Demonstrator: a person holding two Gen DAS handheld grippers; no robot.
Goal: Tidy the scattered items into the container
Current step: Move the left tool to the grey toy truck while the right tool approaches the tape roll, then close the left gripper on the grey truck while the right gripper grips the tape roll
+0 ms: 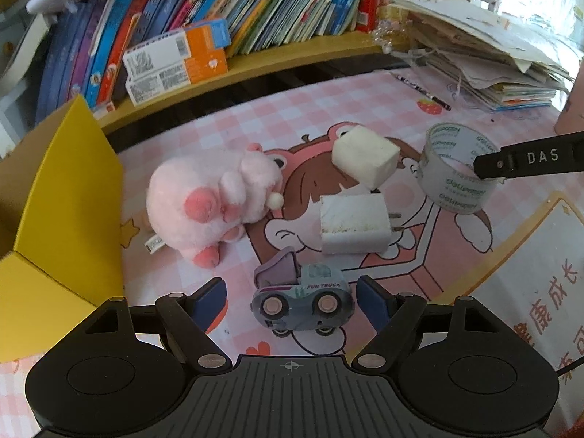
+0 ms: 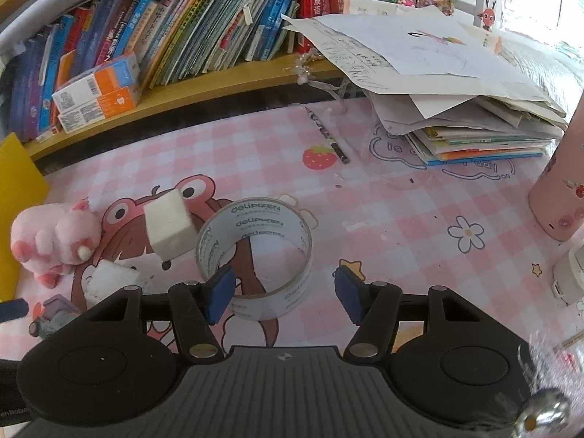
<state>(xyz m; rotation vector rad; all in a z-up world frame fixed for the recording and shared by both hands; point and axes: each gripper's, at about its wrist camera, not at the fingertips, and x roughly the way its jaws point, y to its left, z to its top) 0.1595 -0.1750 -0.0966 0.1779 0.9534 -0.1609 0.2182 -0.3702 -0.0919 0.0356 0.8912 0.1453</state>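
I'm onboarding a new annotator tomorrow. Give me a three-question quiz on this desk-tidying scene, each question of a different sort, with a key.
1. True or false: the left hand-held gripper is shut on the toy truck.
2. Multiple choice: which item does the right hand-held gripper face most closely? A) the pink plush toy B) the tape roll C) the white charger
3. Fill in: the white foam block lies between the plush toy and the ____.

Key:
1. False; its jaws stand open on either side of the truck, not touching it.
2. B; one finger sits at the roll's rim.
3. tape roll
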